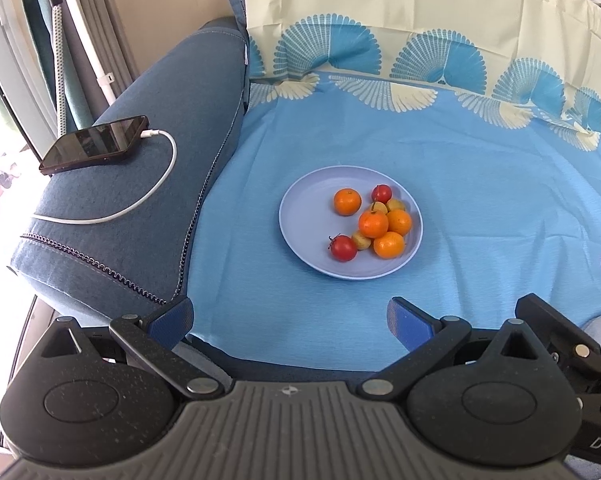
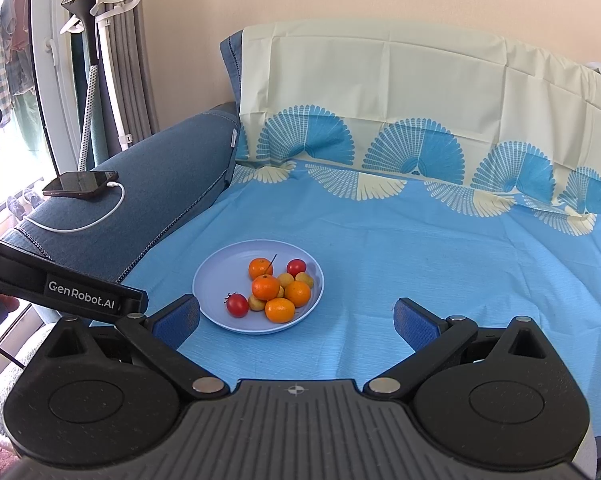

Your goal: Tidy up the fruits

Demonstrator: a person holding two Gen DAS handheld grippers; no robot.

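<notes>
You're holding both claws low and close, looking out over the sofa seat. Your left claw (image 1: 290, 318) is spread wide with nothing between its blue ribbed pads, and your right claw (image 2: 296, 318) is doing the same, gaping and empty. Both are hovering short of the plate, probably so either one can come in on the fruit.

The fruit is all sitting on the plate (image 1: 304, 216), a smooth pale-blue round one with a shallow raised rim, which is likely keeping the round stuff from rolling off onto the soft sheet (image 1: 480, 200). Nearest you there's a glossy red tomato (image 1: 343, 247) with its little stem, next to a small yellow fruit (image 1: 361, 240). Four dimpled oranges are bunching toward the right side, one (image 1: 347, 201) sitting a bit apart. A second tomato (image 1: 381, 193) is at the far edge. It's a mixed pile, not grouped by kind, and nothing's lying off the plate. That fits fruit gathered up already or fruit waiting to be sorted, can't tell which.

Further off, a phone (image 1: 94, 144) is charging on the denim-looking armrest (image 1: 172, 92), white cable looping beside it.
</notes>
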